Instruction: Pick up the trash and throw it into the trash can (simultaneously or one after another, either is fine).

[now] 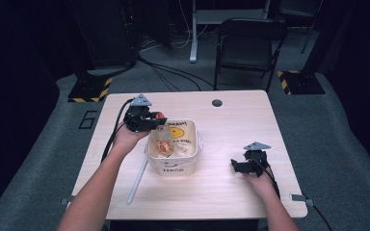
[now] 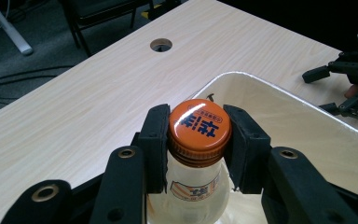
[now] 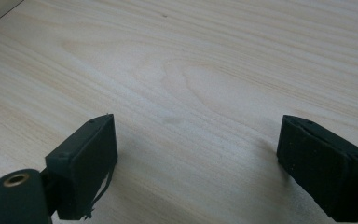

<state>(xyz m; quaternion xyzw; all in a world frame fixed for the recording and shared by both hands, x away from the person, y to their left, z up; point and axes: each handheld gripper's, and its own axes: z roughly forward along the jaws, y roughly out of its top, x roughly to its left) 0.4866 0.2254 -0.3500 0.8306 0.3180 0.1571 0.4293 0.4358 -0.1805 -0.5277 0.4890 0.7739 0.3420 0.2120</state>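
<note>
Left tool (image 2: 198, 140) clamping the orange cap (image 2: 199, 125) of a bottle (image 1: 164, 143) standing inside the white bin (image 1: 173, 166) at bench (image 1: 231, 125) centre; right tool (image 3: 196, 163) resting apart, jaws spread wide.

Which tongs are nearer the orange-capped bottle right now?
Left. The left tongs are clamped on the bottle at its cap; the right tongs sit open on the table, beyond the tub.

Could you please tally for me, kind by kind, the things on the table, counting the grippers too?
Grippers: 2, left gripper and right gripper
Bottles: 1, orange-capped bottle
Containers: 1, white tub
Rods: 1, pale rod
Total: 5
</note>
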